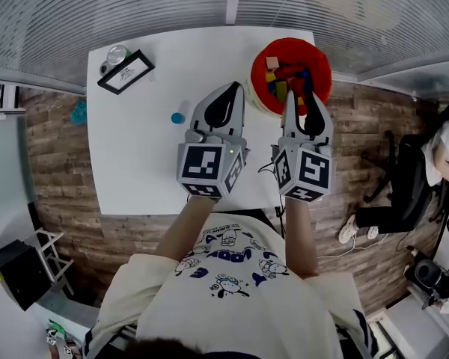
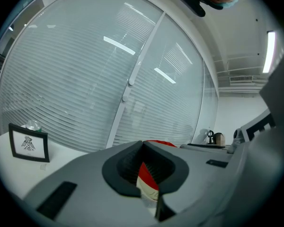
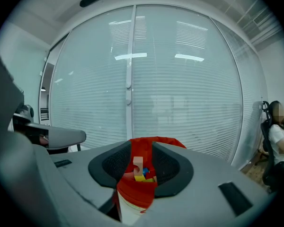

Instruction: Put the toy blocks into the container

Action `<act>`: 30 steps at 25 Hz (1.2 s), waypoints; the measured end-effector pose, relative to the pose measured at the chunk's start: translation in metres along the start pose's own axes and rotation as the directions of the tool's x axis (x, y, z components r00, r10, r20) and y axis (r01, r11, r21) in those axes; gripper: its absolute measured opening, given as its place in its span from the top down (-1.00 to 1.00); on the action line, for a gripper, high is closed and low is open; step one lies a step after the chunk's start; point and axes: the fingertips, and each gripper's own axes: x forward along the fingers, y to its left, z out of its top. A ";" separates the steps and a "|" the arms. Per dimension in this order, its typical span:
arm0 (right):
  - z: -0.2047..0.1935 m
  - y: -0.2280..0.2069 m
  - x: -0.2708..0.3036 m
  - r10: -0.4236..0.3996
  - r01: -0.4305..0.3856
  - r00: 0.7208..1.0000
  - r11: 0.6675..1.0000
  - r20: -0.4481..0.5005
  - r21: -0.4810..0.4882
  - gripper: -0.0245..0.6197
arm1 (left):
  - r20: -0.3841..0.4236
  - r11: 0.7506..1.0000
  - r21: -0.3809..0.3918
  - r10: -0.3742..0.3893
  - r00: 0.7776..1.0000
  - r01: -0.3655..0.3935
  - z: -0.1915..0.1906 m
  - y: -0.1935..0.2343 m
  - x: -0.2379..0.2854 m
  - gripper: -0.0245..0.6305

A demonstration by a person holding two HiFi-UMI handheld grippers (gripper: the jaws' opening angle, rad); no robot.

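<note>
Over the far right corner of the white table point(image 1: 135, 155), the right gripper point(image 1: 305, 105) hangs just above the red round container point(image 1: 258, 69). In the right gripper view its jaws stand part-open, approx. mid-width, w/ nothing pinched. The mixed coloured toy blocks point(image 3: 138, 167) seen through the gap, incl. a pale pink one standing upright, lie down in the container point(image 3: 135, 188), clear of both pads.

The left gripper point(image 1: 232, 88) hovers beside it, nearer table centre. Its tips are closed together and empty; only a sliver of the container shows past them in the left gripper view.

Step in hand: prob. the drop-off, w/ the right gripper empty over the pile.

One small blue piece point(image 1: 178, 117) sits alone on the table, left of the left gripper and well apart from the container. It is too small to say for sure it's a block, but it looks like the last item.

Next move, as a judgement: the left gripper is closer, so it needs to open, swing left and down, and straddle the piece low enough for the pads to bite before carrying it across to the rim.
</note>
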 end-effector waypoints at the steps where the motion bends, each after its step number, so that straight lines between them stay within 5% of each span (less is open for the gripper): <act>1: 0.001 0.003 -0.001 0.008 -0.008 1.000 1.000 0.005 0.002 0.52 | 0.003 1.000 0.002 0.002 1.000 -0.002 0.001 0.000 -0.002 0.83; 30: -0.017 0.119 -0.019 0.286 -0.286 0.958 0.958 -0.020 -0.007 0.52 | 0.092 0.967 -0.016 0.254 0.963 -0.254 0.013 0.064 -0.106 0.83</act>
